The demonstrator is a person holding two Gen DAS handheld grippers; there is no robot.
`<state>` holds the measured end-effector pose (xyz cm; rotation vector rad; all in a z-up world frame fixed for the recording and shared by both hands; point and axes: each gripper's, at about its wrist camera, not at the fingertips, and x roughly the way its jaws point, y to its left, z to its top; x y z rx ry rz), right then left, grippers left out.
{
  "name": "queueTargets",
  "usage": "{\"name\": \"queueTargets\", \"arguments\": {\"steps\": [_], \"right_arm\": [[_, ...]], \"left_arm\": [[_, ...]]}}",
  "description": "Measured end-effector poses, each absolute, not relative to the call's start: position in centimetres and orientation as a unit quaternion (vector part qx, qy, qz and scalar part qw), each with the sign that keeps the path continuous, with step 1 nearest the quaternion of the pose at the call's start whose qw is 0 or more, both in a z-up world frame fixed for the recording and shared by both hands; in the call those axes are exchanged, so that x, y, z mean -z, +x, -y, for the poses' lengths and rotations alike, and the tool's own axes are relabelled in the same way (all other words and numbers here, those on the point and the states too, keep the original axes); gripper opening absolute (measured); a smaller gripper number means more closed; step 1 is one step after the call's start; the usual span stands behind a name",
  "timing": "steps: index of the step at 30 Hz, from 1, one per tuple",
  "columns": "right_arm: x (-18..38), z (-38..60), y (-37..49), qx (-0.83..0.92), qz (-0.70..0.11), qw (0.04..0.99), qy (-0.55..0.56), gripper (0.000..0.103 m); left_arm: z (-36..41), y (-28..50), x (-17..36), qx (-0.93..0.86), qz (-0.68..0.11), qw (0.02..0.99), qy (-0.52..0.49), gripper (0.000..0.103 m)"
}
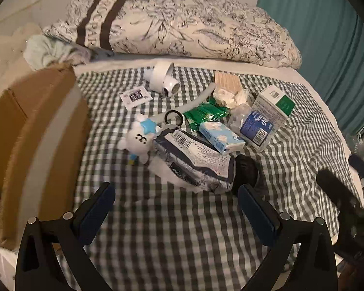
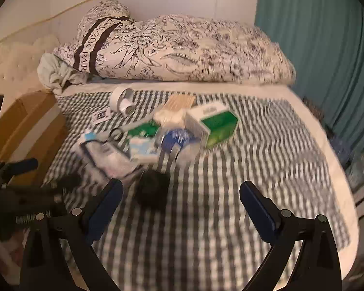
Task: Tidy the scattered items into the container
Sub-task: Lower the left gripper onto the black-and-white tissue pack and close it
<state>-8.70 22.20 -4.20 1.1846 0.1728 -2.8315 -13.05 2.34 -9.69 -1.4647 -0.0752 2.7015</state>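
Black plastic arms with dark blue pads made up both pairs of tongs, and we held each pair spread wide with nothing between the pads. The left tongs [image 1: 176,201] hovered low over the checked bedcover [image 1: 172,237], just short of the pile, likely so we could size up the nearest piece before committing. The right tongs [image 2: 180,202] hung beside them over a bare stretch of the same cover, its view smeared with motion.

Closest to the left tongs lay a crinkled wipes packet [image 1: 194,160], with a round black object [image 1: 246,171] tucked against its right end, near the right pad. We judged these two the easiest first picks. A small white plush toy [image 1: 138,140] leaned on the packet's left end. Behind sat a light blue tissue pack [image 1: 218,137], green sachets [image 1: 205,115], a clear bottle with a blue label [image 1: 253,127], and a white-and-green carton [image 1: 273,104]. Farther back were a white gadget [image 1: 162,78], a small card [image 1: 134,95] and wooden sticks [image 1: 227,81].

The cardboard box [image 1: 36,131], surely the container, stood at the bed's left edge, within the left hand's reach. Every item was on the cover, well outside the box. A flowered quilt [image 1: 182,26] was bunched along the wall.
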Motion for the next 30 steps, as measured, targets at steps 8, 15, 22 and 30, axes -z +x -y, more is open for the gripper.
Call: {"name": "queueTargets", "arguments": {"steps": [8, 15, 22, 30], "right_arm": [[5.8, -22.2, -12.8, 0.922, -0.037, 0.019, 0.386, 0.097], [9.3, -23.9, -13.7, 0.904, -0.015, 0.001, 0.427, 0.097], [10.9, -25.5, -13.9, 0.894, 0.011, -0.006, 0.448, 0.097], [11.8, -24.1, -14.0, 0.886, 0.025, 0.027, 0.462, 0.097]], "left_arm": [[-1.7, -16.2, 13.3, -0.853, 0.072, 0.020, -0.517, 0.103], [-1.7, -17.9, 15.2, -0.834, 0.131, 0.032, -0.535, 0.103], [-3.4, -19.4, 16.9, -0.814, 0.131, 0.051, -0.564, 0.103], [-3.0, -20.1, 18.4, -0.805, 0.162, 0.085, -0.564, 0.099]]}}
